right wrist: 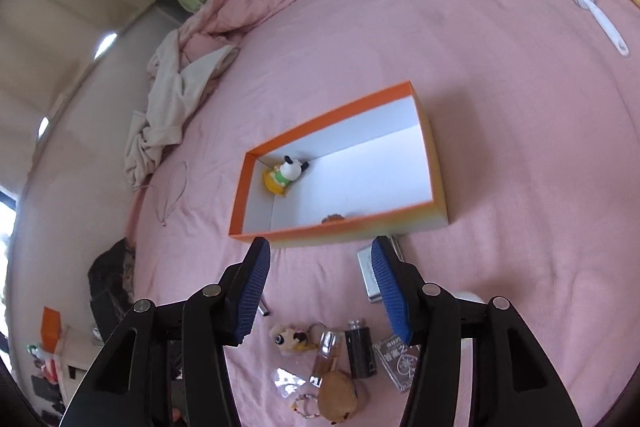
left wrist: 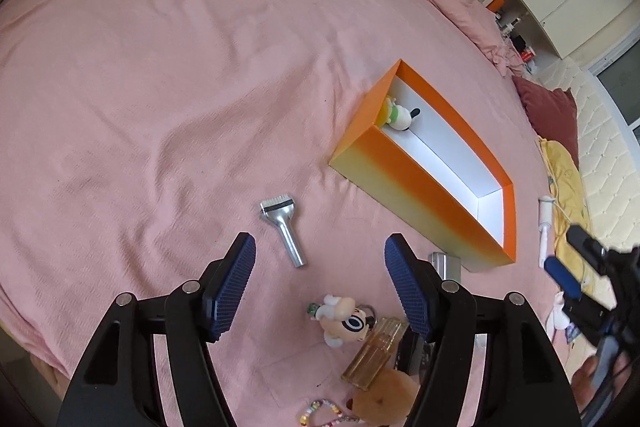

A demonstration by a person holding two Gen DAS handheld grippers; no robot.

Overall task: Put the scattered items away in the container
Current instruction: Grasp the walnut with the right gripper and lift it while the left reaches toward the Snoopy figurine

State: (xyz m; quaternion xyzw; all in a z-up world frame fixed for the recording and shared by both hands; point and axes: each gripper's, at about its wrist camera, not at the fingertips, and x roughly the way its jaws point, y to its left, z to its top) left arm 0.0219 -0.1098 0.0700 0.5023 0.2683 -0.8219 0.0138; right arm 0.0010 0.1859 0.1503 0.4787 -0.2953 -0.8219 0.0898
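Left gripper: matte black plastic linkage arms with triangular cutouts, silver round pivot pins at each joint, dark blue ribbed pads on both fingers. Right gripper: same build, same blue ribbed pads, silver pins, black arms.

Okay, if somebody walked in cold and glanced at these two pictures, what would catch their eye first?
Most likely the orange box, open on the pink bedspread, white inside with a small black-eared dog figure in one corner. Next, the clutter still outside it: a silver brush-like tool lying alone, and nearer the cameras a plush keychain, little bottles and a bead bracelet. Both the left gripper and the right gripper stand open and empty.
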